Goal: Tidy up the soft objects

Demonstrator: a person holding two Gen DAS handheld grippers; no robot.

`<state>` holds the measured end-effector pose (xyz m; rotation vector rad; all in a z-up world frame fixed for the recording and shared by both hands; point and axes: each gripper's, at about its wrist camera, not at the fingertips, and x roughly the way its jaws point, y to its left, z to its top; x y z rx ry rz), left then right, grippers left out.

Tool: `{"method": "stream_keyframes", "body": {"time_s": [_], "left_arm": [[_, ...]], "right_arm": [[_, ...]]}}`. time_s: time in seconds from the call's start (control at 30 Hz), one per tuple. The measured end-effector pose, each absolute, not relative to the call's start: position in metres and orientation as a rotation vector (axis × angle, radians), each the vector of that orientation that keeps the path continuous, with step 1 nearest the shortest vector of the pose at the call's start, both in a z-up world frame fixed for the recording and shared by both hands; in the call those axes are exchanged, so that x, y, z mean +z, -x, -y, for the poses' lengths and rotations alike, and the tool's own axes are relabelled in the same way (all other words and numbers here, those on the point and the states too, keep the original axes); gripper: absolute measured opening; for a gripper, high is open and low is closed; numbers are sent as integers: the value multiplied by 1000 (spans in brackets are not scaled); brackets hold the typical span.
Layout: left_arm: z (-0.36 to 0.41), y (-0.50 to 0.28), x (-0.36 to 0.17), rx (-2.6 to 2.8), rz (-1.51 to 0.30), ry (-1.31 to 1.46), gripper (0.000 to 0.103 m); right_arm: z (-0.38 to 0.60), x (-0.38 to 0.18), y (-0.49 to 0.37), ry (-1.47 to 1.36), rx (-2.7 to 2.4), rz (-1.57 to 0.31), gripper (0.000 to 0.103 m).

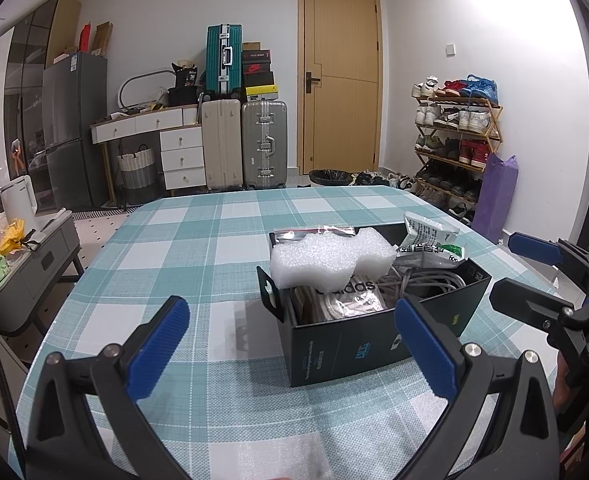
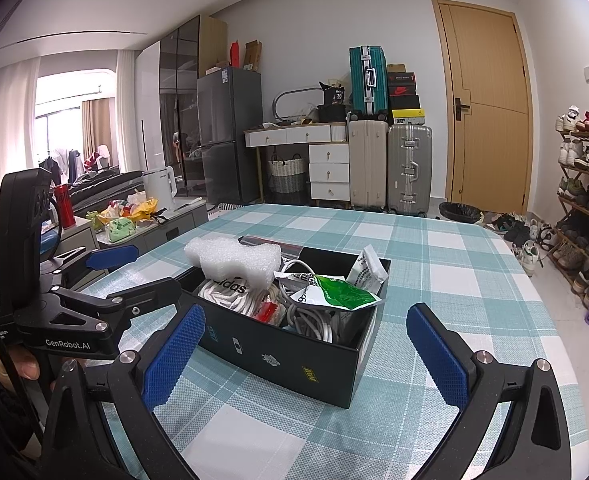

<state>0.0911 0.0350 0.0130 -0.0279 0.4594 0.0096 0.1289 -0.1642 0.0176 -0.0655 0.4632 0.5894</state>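
A dark open box (image 1: 346, 350) (image 2: 294, 354) sits on the checked tablecloth. A white foam block (image 1: 330, 258) (image 2: 234, 258) rests across its far rim. Inside lie white cables (image 1: 426, 280) (image 2: 314, 318), a bag printed "adidas" (image 1: 346, 288) (image 2: 230, 286), and green-and-white packets (image 1: 430, 240) (image 2: 334, 290). My left gripper (image 1: 292, 326) is open just before the box, with nothing between its fingers. My right gripper (image 2: 306, 338) is open too, straddling the box's near corner. Each gripper shows in the other's view: the right one (image 1: 526, 272), the left one (image 2: 134, 270).
The table (image 1: 214, 232) (image 2: 454, 248) has its near edge below me. Behind it stand suitcases (image 1: 246, 144), a white drawer unit (image 1: 182, 156), a wooden door (image 1: 344, 92) and a shoe rack (image 1: 454, 140). A low grey cabinet (image 1: 34, 264) with clutter stands to the left.
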Motion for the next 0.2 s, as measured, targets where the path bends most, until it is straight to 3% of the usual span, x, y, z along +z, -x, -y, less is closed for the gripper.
{"method": "stream_keyframes", "body": {"time_s": [0.2], "left_arm": [[-37,-91,15,12,-455,27,103]], "right_arm": [[164,18,-129,65,589,-464,103]]}}
